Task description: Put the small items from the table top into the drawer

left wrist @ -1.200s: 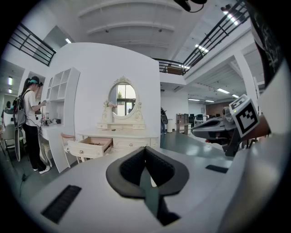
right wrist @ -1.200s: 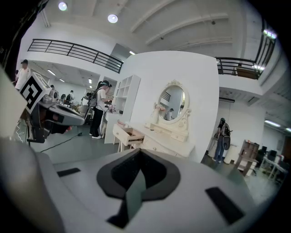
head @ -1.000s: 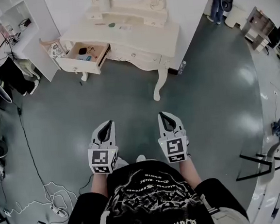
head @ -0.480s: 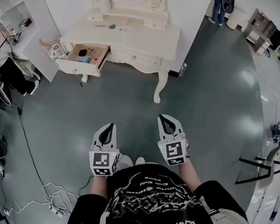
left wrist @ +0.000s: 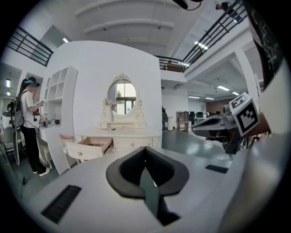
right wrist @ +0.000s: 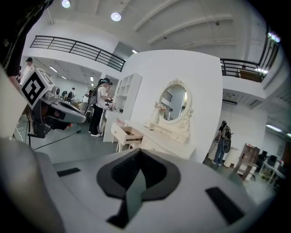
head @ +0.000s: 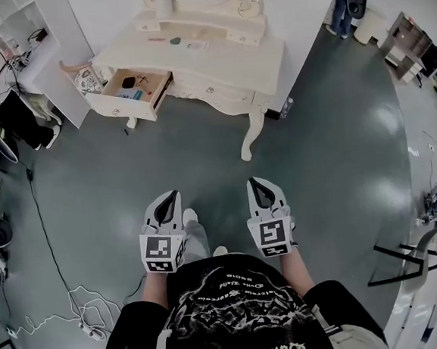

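The left gripper [head: 170,195] and right gripper [head: 254,183] hang side by side over the floor [head: 112,172], well apart from the desk [head: 257,56] and its open drawer [head: 131,90].

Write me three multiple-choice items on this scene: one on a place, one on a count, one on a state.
1. In the head view, where on the dressing table is the open drawer?
A. right end
B. middle
C. left end

2. How many of the table's drawers are pulled out?
A. three
B. one
C. two

3. How are the left hand-held gripper and the right hand-held gripper?
A. shut and empty
B. wide open
C. shut on an item

Answers:
1 C: the drawer juts out from the table's left end.
2 B: every other drawer front sits flush.
3 A: each gripper view shows the jaws together with nothing between them.
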Demonstrator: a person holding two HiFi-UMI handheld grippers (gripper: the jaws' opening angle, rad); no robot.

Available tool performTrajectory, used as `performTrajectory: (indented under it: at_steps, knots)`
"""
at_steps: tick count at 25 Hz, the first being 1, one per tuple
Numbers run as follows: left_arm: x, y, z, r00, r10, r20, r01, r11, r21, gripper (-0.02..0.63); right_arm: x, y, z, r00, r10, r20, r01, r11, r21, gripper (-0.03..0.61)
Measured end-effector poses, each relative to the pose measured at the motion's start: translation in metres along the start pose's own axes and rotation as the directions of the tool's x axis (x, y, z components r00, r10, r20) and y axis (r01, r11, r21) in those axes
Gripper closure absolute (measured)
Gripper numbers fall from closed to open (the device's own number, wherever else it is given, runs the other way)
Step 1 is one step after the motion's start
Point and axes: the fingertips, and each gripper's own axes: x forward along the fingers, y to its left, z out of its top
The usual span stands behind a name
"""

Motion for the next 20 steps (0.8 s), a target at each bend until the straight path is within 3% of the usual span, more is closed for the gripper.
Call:
performTrajectory:
  at_steps: [20]
  knots:
    - [0.085, 0.076, 0.017, 1.000, -0.008, -0.025, 0.008, 1.000, 0.021, 0.598, 0.090, -0.042, 0.006, 0.997, -0.050, -0.059, 0.050, 0.999, -0.007, 0.569]
